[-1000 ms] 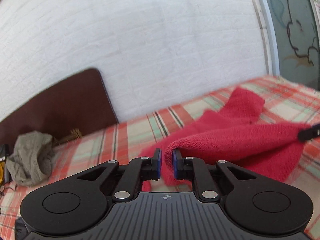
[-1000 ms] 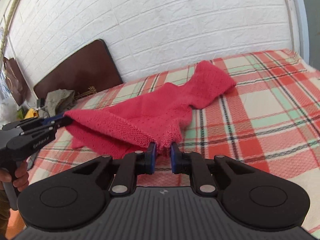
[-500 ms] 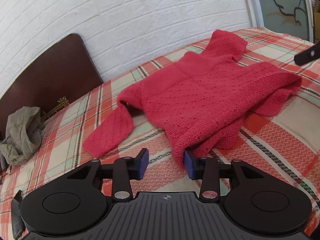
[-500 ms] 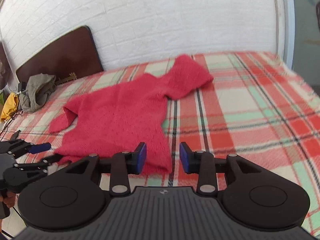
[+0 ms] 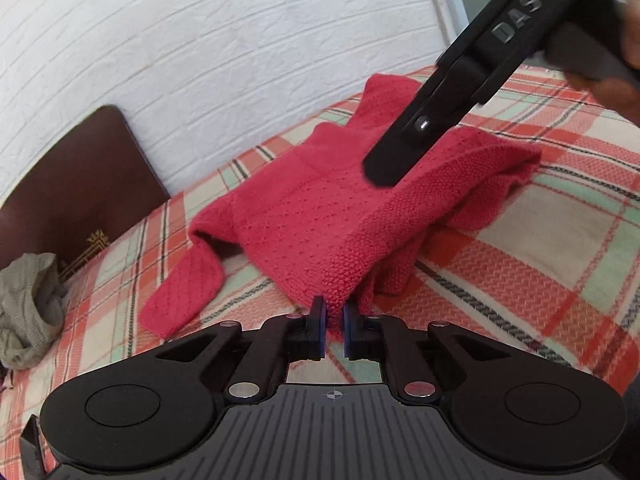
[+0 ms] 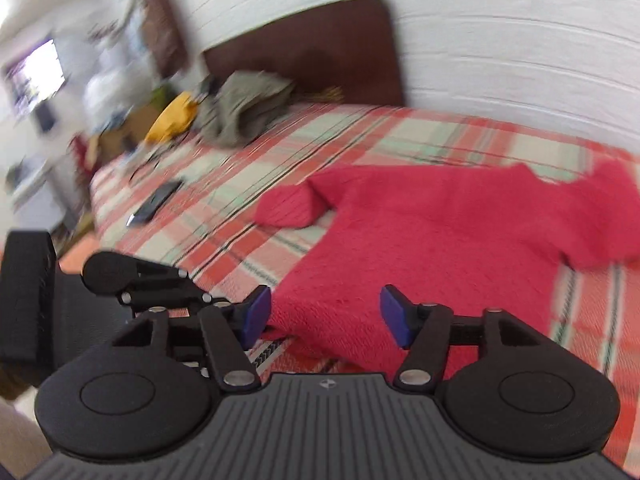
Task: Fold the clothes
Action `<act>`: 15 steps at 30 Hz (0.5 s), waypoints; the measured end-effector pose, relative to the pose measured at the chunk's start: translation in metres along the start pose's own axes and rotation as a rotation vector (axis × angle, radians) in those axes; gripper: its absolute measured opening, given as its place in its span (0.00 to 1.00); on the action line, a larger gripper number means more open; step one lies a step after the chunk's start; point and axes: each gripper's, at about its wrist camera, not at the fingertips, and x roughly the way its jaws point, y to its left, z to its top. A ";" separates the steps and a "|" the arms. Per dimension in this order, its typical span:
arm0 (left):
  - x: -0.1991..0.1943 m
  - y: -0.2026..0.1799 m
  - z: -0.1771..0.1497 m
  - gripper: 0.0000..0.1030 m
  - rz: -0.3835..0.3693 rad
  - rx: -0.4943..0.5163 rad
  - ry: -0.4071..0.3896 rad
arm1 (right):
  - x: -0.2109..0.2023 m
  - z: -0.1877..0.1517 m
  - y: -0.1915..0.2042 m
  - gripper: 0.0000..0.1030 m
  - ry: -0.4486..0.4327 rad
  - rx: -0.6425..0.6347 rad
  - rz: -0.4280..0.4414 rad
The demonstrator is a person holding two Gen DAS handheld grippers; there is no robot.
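The left gripper (image 5: pixel 334 322) has its blue pads pressed together on the near hem corner of the red knitted sweater (image 5: pixel 320 216), the fabric rising in a small peak straight out from the fingertips. The sweater lies spread on the plaid bedspread (image 5: pixel 560 232) ahead of these tongs, one sleeve (image 5: pixel 184 292) trailing off to the left of them and the other reaching away toward the white brick wall (image 5: pixel 240 60).

Only the left wrist view shows the outside of the right gripper (image 5: pixel 400 156): a black finger crossing down from the upper right, above the sweater's body, with a person's hand (image 5: pixel 624 52) on its handle at the frame edge. It also shows the pinch itself, which the right wrist view does not.

The right wrist view, blurred, shows the right gripper (image 6: pixel 324 314) from behind: its jaws are opening, spread wide, with nothing pressed between them; the sweater (image 6: pixel 440 240) lies beneath and beyond them. Left of these tongs sits the body of the left gripper (image 6: pixel 132 280). Further beyond to the left this view alone takes in a dark phone-like slab (image 6: pixel 156 202) on the bedspread (image 6: pixel 360 136) and a yellow item (image 6: pixel 172 120). A crumpled olive garment (image 6: pixel 244 108) by the brown headboard (image 6: pixel 312 48) appears in both views.
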 end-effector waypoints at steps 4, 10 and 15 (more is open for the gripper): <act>-0.006 0.006 -0.004 0.05 0.011 -0.046 0.009 | 0.027 0.014 -0.002 0.66 0.134 -0.119 0.099; -0.015 0.009 -0.014 0.16 0.036 -0.065 0.031 | 0.030 0.008 0.001 0.03 0.201 -0.175 0.113; -0.007 0.020 -0.019 0.18 0.019 -0.084 0.071 | 0.006 0.001 0.015 0.03 0.152 -0.199 0.124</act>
